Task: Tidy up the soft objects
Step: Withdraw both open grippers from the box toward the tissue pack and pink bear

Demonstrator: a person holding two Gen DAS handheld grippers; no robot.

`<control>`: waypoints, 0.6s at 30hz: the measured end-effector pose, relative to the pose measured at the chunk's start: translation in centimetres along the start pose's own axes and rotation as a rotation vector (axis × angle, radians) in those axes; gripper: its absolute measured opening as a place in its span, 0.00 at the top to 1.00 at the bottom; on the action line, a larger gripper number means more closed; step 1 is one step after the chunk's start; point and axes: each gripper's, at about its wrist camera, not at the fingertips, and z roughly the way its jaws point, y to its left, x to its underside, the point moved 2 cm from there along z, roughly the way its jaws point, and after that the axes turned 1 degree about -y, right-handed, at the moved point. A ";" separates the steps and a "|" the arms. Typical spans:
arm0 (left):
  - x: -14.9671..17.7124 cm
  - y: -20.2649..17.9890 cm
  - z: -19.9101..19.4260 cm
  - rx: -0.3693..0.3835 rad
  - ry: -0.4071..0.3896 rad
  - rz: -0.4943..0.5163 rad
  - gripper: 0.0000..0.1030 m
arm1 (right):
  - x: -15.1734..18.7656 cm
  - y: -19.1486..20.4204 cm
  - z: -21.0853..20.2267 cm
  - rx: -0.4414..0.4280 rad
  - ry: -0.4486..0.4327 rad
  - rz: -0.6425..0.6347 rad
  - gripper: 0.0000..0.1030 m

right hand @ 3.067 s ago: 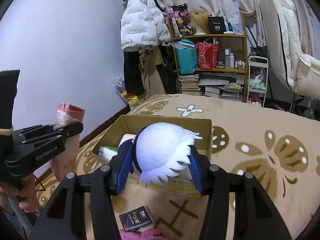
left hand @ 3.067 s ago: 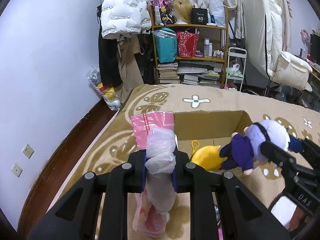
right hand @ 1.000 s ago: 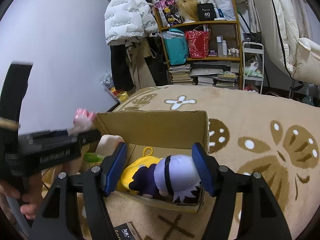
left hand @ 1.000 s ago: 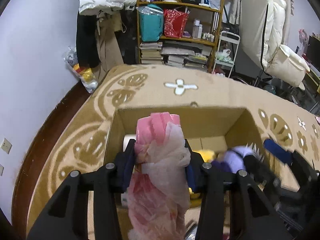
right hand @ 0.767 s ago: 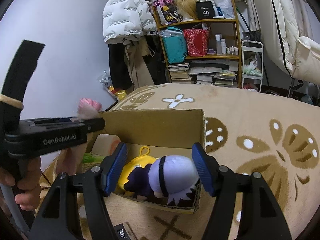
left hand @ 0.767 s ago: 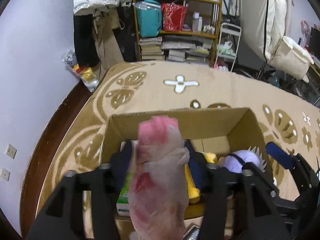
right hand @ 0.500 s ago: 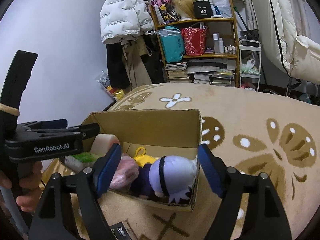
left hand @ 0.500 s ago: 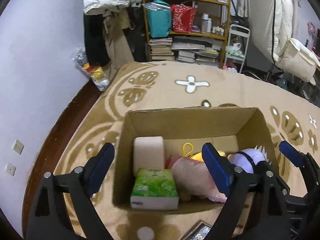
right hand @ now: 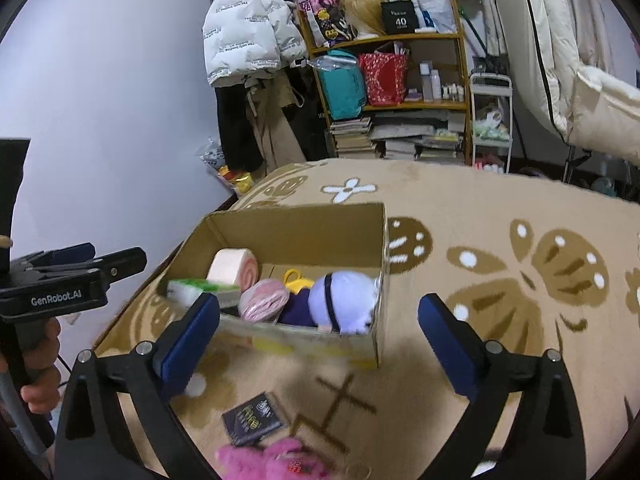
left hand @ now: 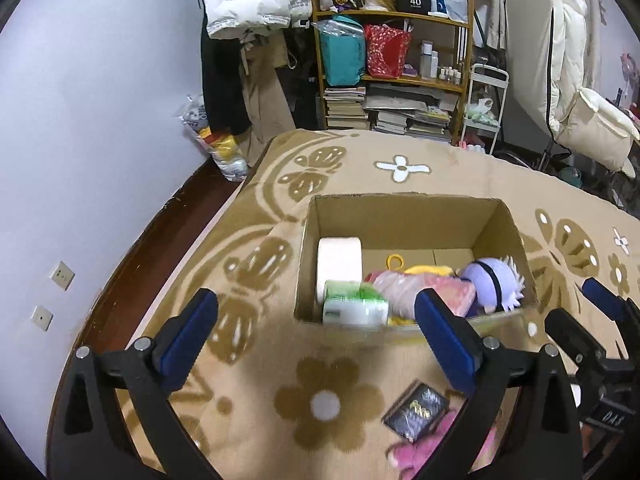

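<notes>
An open cardboard box stands on the patterned carpet. Inside lie a pale roll, a green tissue pack, a pink bagged bundle, a yellow plush and a purple-haired doll. My left gripper hovers in front of the box, its jaws opening with nothing between them. My right gripper hangs before the box's near wall, its jaws also opening and empty. The doll and bundle rest side by side. A hand holds the left gripper at the left.
On the carpet near me lie a small black packet and a pink plush. A wall runs along the left. A crowded shelf, hanging coats and a white chair stand beyond the carpet.
The left gripper let go of the pink bundle and the right let go of the doll; both now lie in the box. Both grippers widened and drew back and upward.
</notes>
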 end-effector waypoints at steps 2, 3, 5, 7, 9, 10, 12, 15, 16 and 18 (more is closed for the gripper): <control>0.9 0.1 -1.2 -0.001 -0.004 0.005 0.04 | 0.3 -0.1 -0.8 -0.017 0.016 0.017 0.00; 1.3 0.1 -1.8 0.000 -0.004 0.006 0.04 | 0.5 -0.1 -1.3 -0.022 0.022 0.024 0.00; 2.0 0.1 -2.4 0.001 0.000 0.004 0.04 | 0.9 -0.1 -2.4 -0.019 0.026 0.037 0.00; 3.1 0.1 -3.0 0.008 0.009 0.005 0.03 | 1.2 -0.1 -3.2 -0.011 0.032 0.042 0.00; 4.0 -0.1 -3.4 0.018 0.023 0.015 0.03 | 1.8 0.1 -4.1 -0.009 0.046 0.042 0.00; 4.5 -0.1 -3.7 0.017 0.025 0.016 0.03 | 1.9 0.2 -4.3 -0.011 0.051 0.039 0.00; 5.4 -0.3 -4.2 0.021 0.023 0.022 0.03 | 2.6 0.6 -5.1 -0.009 0.056 0.022 0.00; 6.6 -0.3 -4.5 0.034 0.027 0.009 0.03 | 3.4 0.7 -5.9 -0.007 0.070 0.025 0.00; 7.1 -0.3 -4.4 0.042 0.030 0.003 0.03 | 3.7 0.8 -6.0 -0.008 0.078 0.031 0.00; 7.9 -0.3 -4.3 0.045 0.039 -0.004 0.03 | 4.3 0.8 -6.2 0.000 0.093 0.037 0.00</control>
